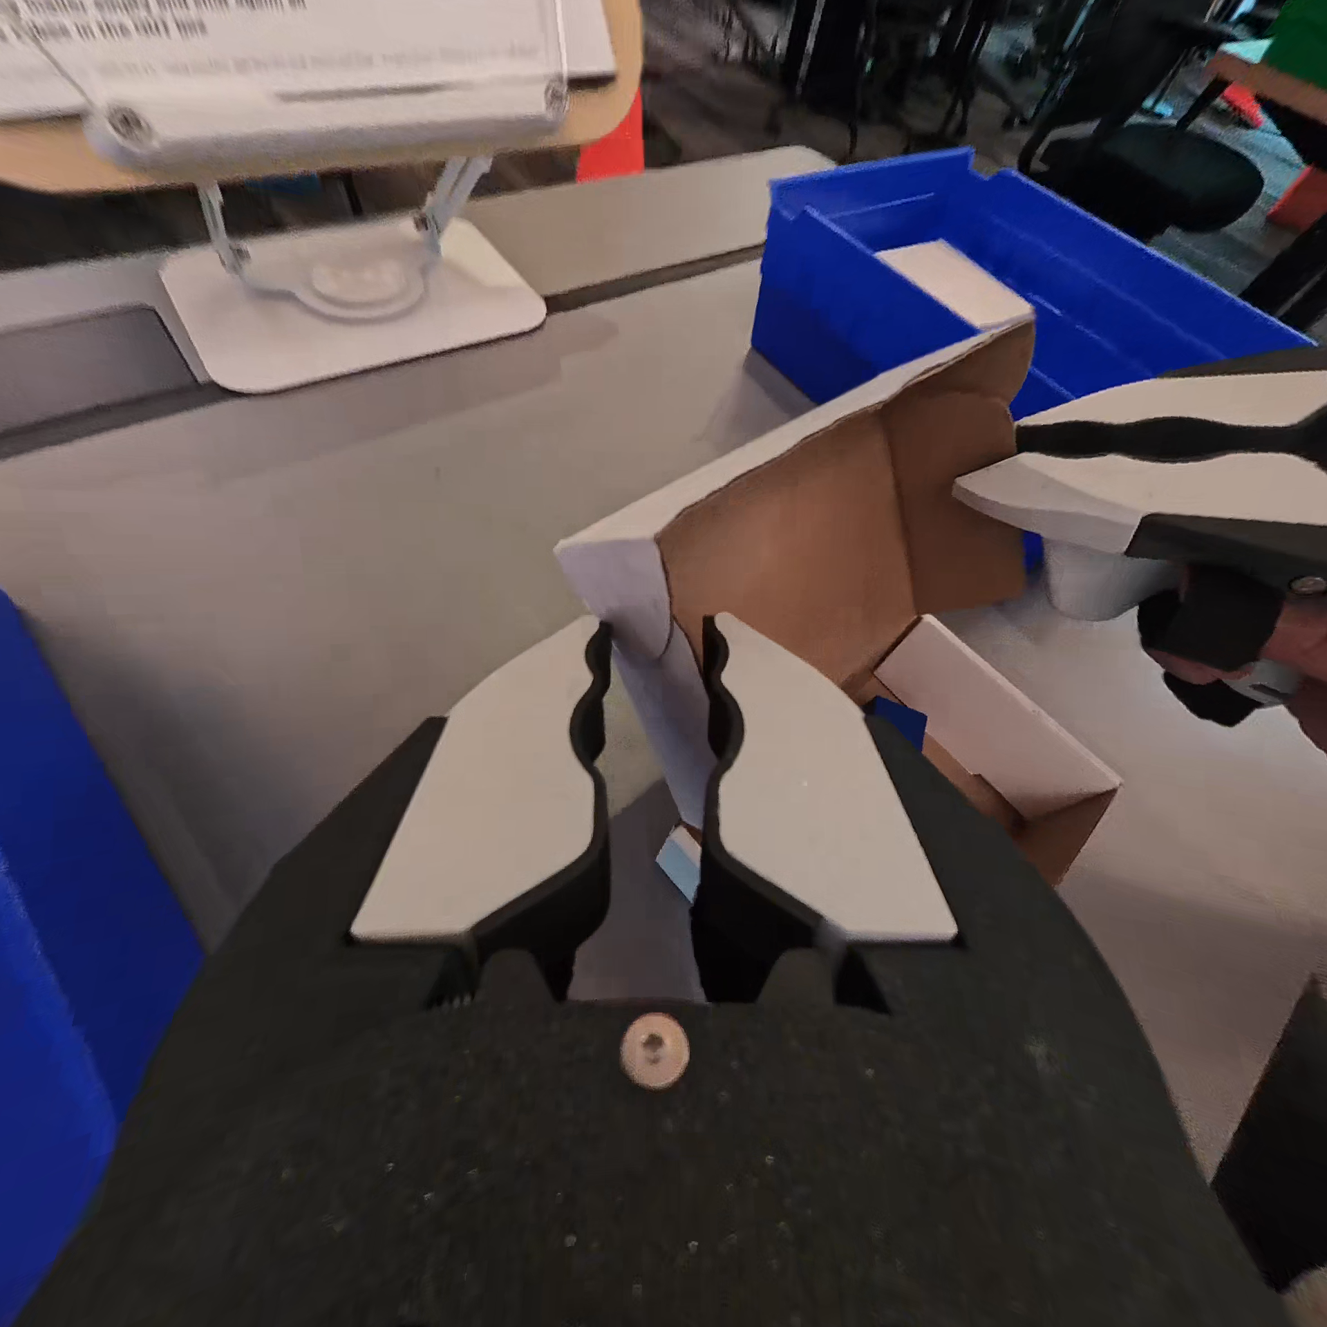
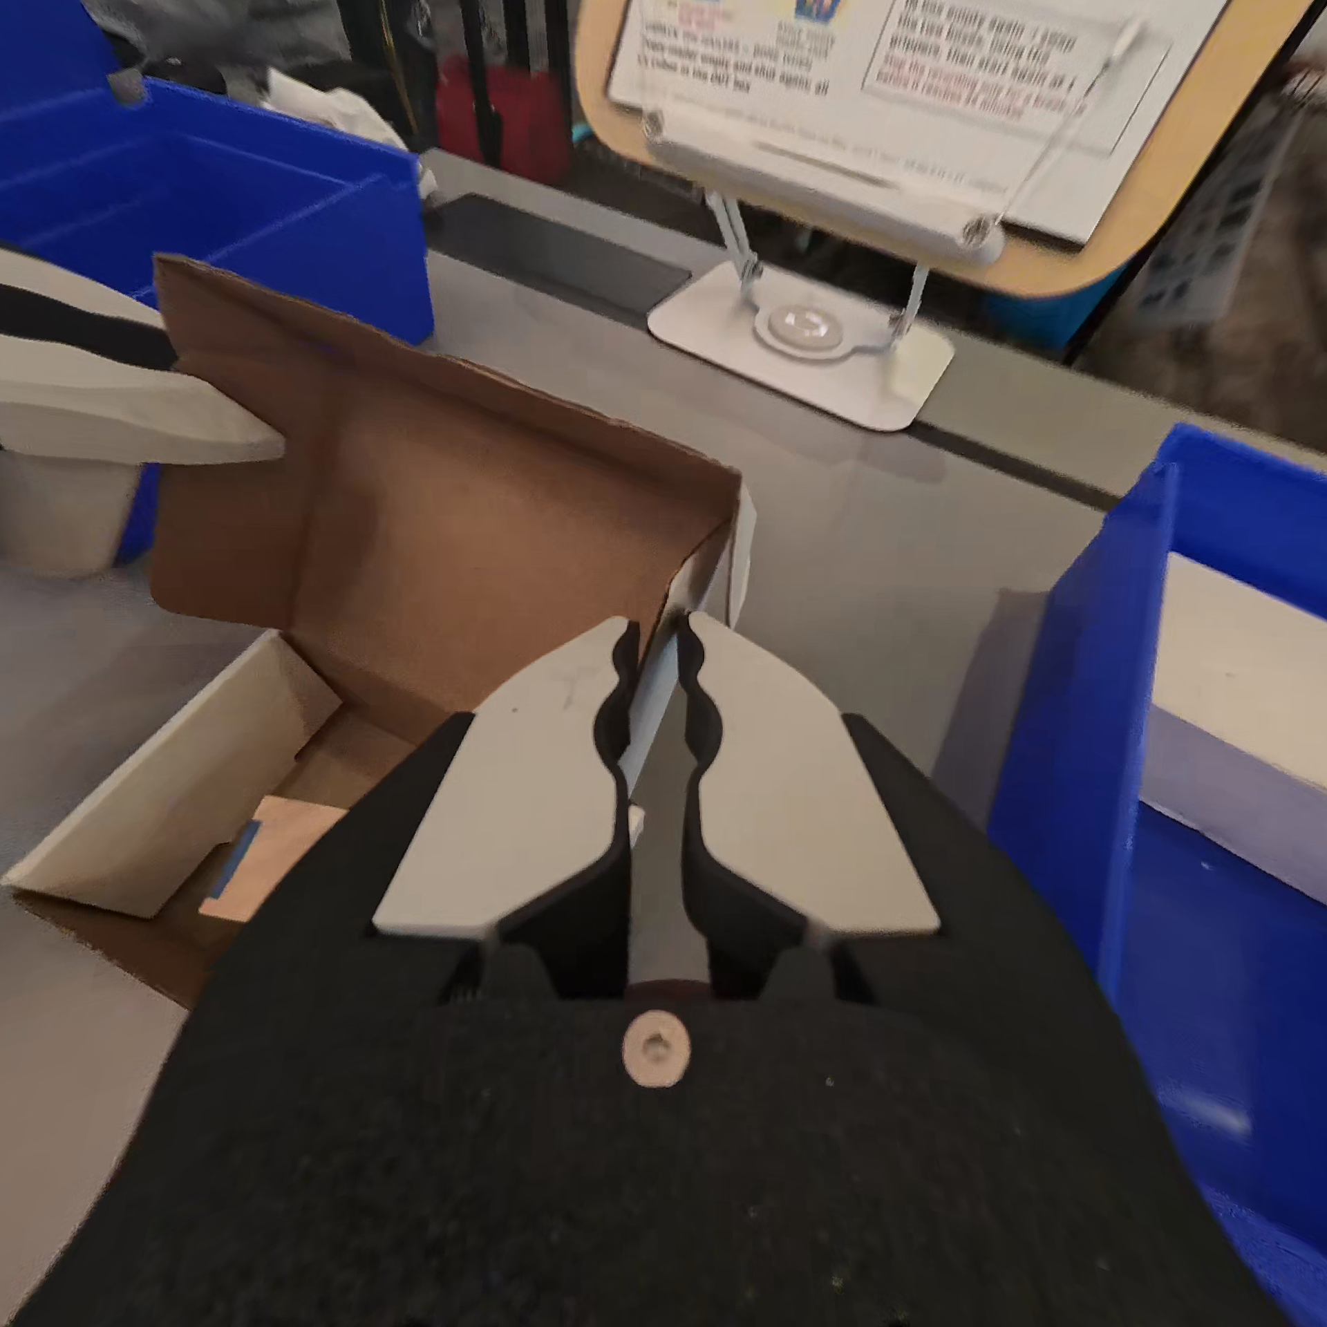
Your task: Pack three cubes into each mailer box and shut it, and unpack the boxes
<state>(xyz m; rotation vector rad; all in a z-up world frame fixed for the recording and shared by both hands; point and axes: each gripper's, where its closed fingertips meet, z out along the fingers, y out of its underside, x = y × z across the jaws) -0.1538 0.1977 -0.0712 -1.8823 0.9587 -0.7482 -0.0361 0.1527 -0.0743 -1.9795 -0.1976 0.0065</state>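
both claws are on the mailer box point(image 1: 826, 574) lid, which stands raised over the open tray on the grey tabletop point(image 1: 359, 503) between the blue bins point(image 1: 1077, 273). the left claw point(image 1: 657, 646) is pinched on one white side flap and the right claw point(image 2: 660, 639) on the opposite one, so the lid's long edge spans claw to claw. brown inside, white outside; what may be a wooden cube point(image 2: 266, 854) lies in the tray, too blurred to be sure.
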